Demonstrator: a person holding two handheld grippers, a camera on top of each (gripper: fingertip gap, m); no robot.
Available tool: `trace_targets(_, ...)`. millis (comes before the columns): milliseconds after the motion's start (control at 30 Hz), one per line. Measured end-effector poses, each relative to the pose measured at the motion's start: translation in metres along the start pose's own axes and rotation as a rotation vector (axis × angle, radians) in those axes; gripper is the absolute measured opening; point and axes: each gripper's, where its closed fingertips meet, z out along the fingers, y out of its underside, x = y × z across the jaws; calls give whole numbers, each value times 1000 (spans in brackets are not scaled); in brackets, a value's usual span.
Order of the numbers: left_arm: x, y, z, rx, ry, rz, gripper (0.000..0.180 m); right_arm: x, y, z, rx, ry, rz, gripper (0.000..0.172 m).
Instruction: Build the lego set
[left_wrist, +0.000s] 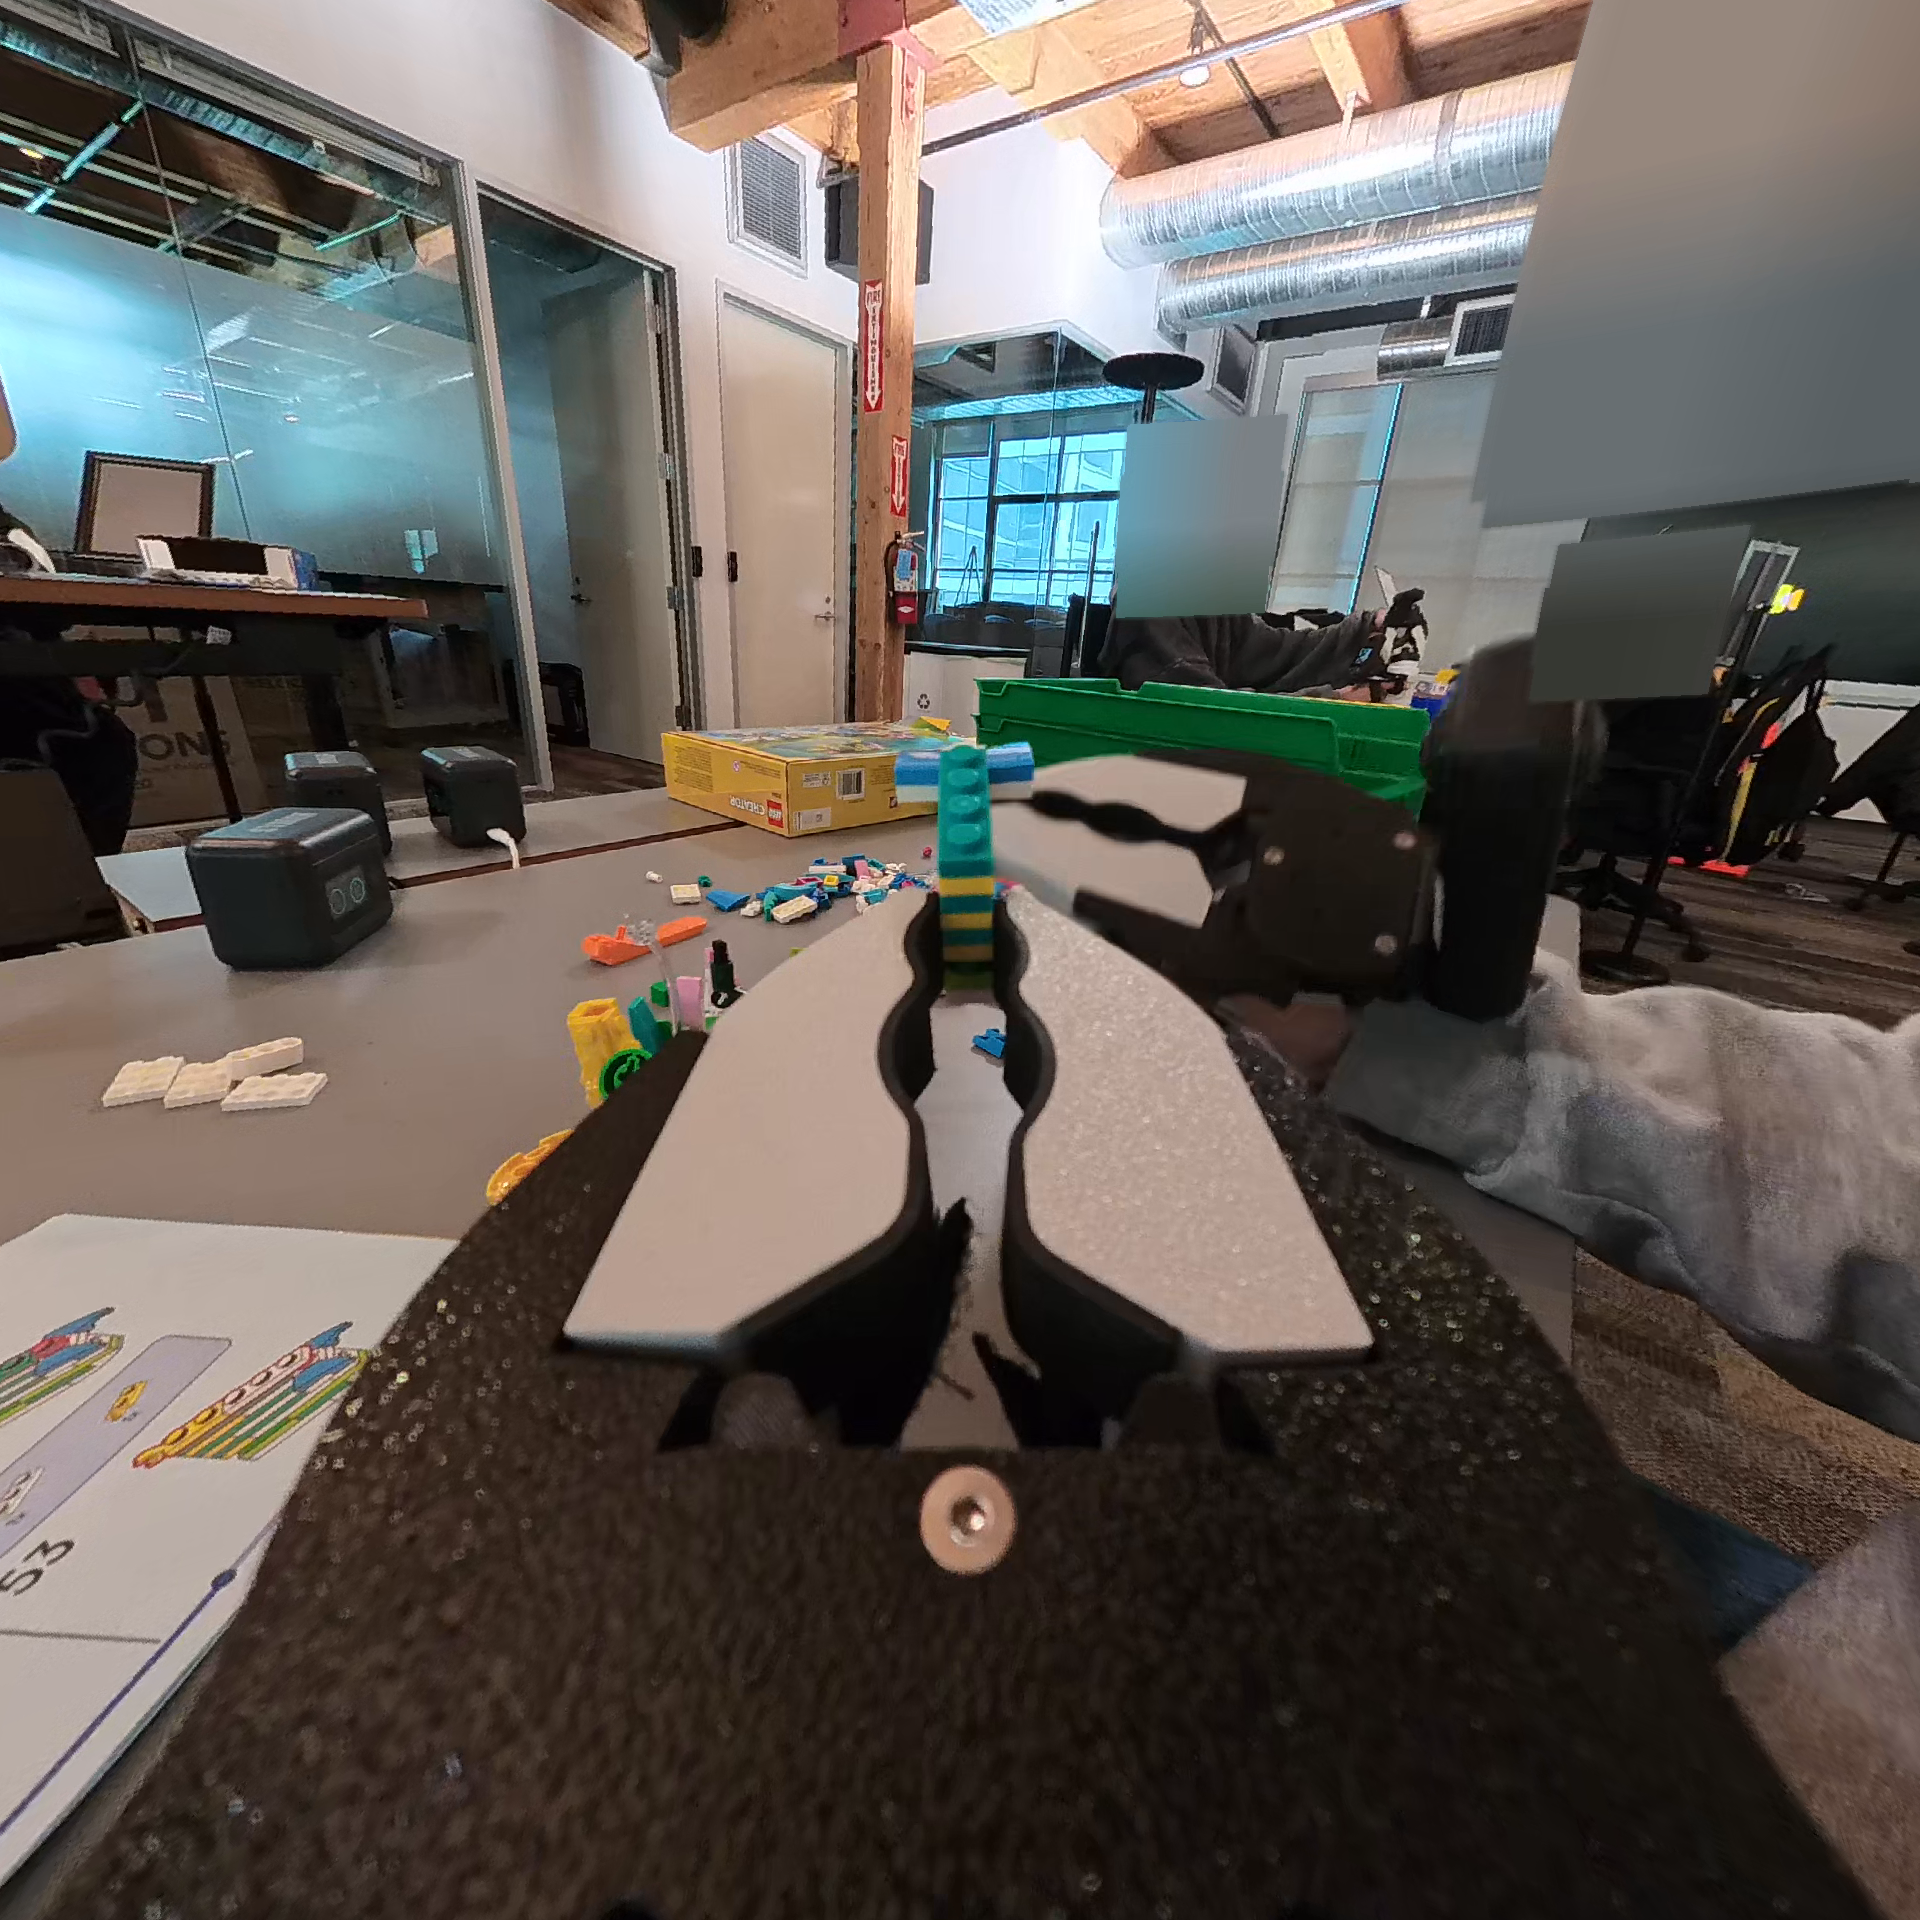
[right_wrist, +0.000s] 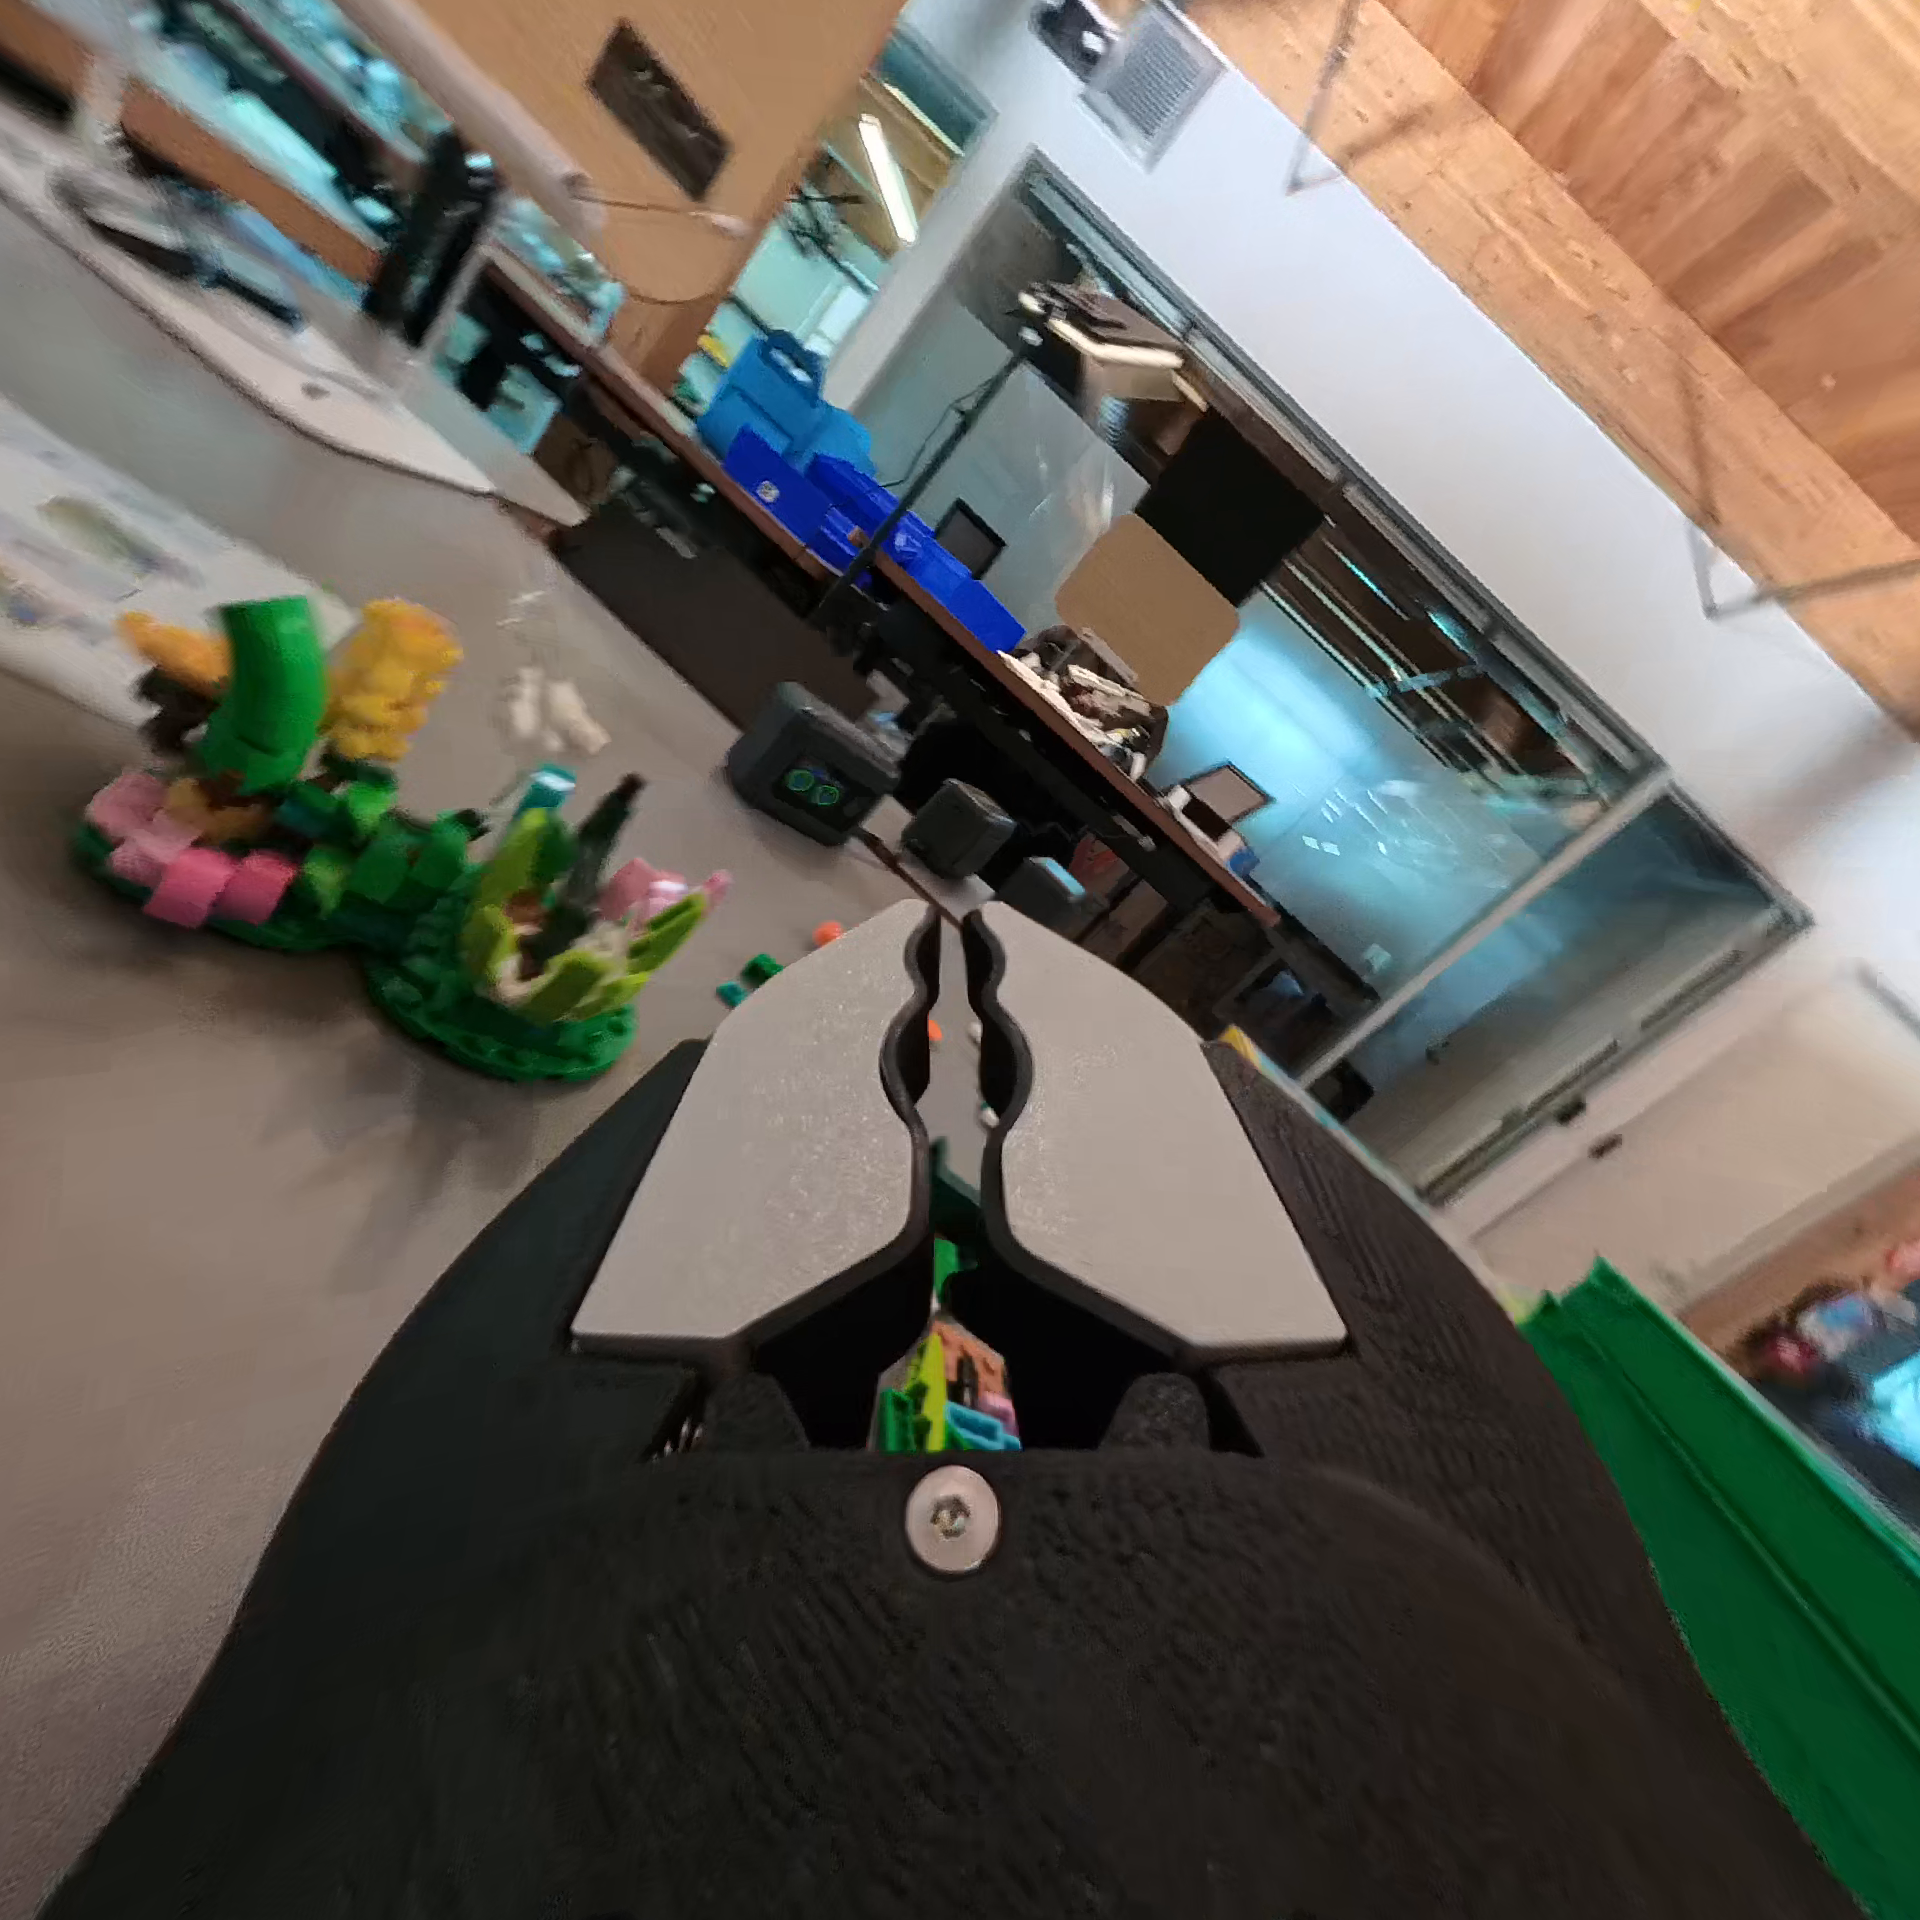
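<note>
My left gripper (left_wrist: 968, 914) is shut on the lower part of a tall narrow stack of teal and yellow bricks (left_wrist: 966, 831) with a lime piece at its base. The stack stands upright above the fingertips. A blue and white piece (left_wrist: 914, 774) shows behind the stack's top; I cannot tell what it is joined to. My right gripper (left_wrist: 1039, 805) comes in from the right, its tips beside the top of the stack. In the right wrist view the right gripper (right_wrist: 951, 920) has its fingers together with nothing between the tips.
The grey table (left_wrist: 416, 997) bears a pile of loose bricks (left_wrist: 810, 894), white plates (left_wrist: 218, 1075), an orange piece (left_wrist: 623, 940), a green flower model (right_wrist: 343, 862), black cubes (left_wrist: 286, 894), a yellow box (left_wrist: 790, 779), a green bin (left_wrist: 1195, 727) and an open booklet (left_wrist: 156, 1403).
</note>
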Motion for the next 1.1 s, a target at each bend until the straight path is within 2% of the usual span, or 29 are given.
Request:
trace_targets(100,-1,0,0,-2,-2,-7,8,44,5,-1,-60,91,105,1)
trace_targets(167,-1,1,1,-7,-2,-7,8,73,30,12,-218,80,136,1)
trace_targets(200,-1,1,1,-9,0,-5,8,83,47,21,-320,22,180,3)
trace_targets(300,0,2,2,-14,4,1,8,106,97,50,-611,-149,459,13)
trace_targets(400,1,2,3,-16,10,3,8,134,147,78,-868,-205,696,17)
trace_targets(467,1,2,3,-14,14,0,8,138,181,85,-1082,-265,837,21)
trace_targets(500,1,2,3,-12,17,-3,8,137,193,88,-1161,-282,932,25)
trace_targets(567,1,1,2,-6,23,-11,8,142,210,100,-1220,-246,1059,25)
trace_targets(733,1,-1,1,8,42,-32,8,164,255,102,-1404,-91,876,23)
trace_targets(933,1,-3,-1,21,60,-58,8,162,279,96,-1517,-71,852,17)
trace_targets(1100,0,-4,-2,28,66,-78,8,159,285,93,-1546,-99,849,9)
